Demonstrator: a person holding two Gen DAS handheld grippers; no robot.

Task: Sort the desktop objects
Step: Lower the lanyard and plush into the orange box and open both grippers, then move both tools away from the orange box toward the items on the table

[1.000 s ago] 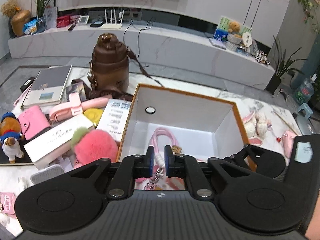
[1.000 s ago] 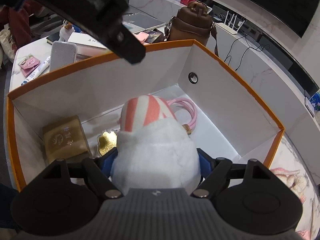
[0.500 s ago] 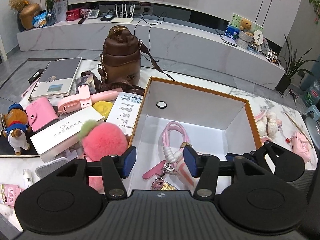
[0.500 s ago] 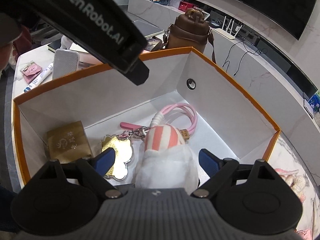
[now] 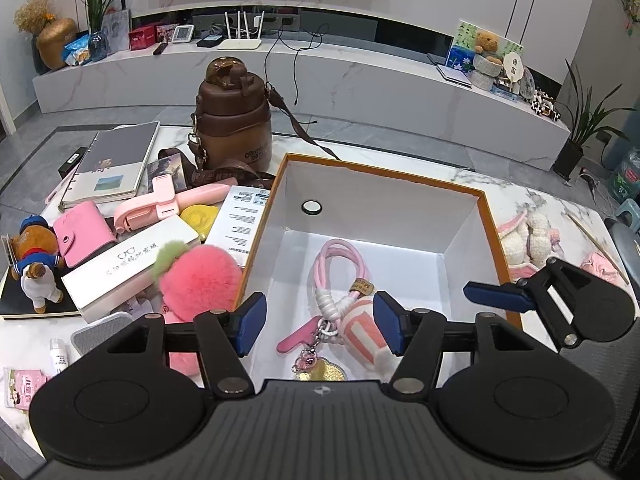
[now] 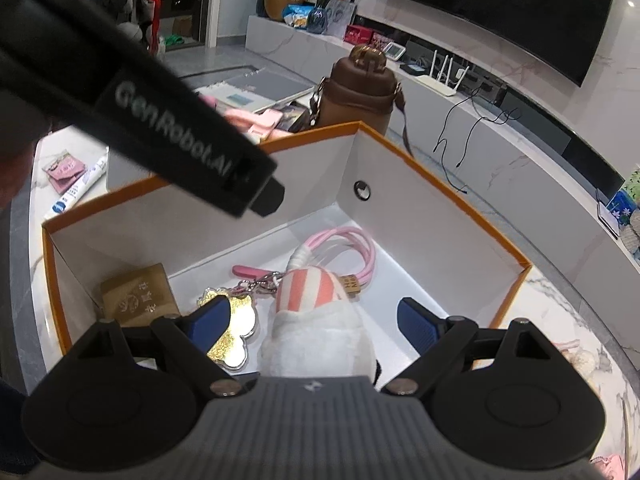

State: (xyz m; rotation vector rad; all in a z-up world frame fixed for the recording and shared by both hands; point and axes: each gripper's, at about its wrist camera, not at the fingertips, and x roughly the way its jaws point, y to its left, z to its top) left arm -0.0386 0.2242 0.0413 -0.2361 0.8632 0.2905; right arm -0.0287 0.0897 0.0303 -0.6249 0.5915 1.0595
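Note:
A white box with an orange rim [image 5: 492, 232] [image 6: 440, 184] lies below both grippers. On its floor lie a pink rope keychain [image 5: 340, 264] [image 6: 340, 244] with a gold charm [image 6: 236, 336], a white plush with orange stripes [image 6: 308, 292] [image 5: 362, 328], and a small gold packet [image 6: 138, 298]. My left gripper [image 5: 319, 320] hangs over the keychain with its jaws opening and nothing pressed between them. My right gripper [image 6: 312, 316] is open above the plush, which rests free in the box. The left gripper's black body [image 6: 180, 140] crosses the right wrist view.
Left of the box lie a pink pompom [image 5: 196, 280], a white glasses case [image 5: 128, 260], a pink wallet [image 5: 82, 232], a bear figurine [image 5: 34, 256], a notebook [image 5: 116, 160] and a pink selfie stick [image 5: 172, 200]. A brown bottle [image 5: 232, 120] stands behind. Knitted white items [image 5: 528, 236] lie at the right.
My left gripper opened and let go of the keychain, which now lies in the box. My right gripper opened, released the plush into the box and lifted slightly.

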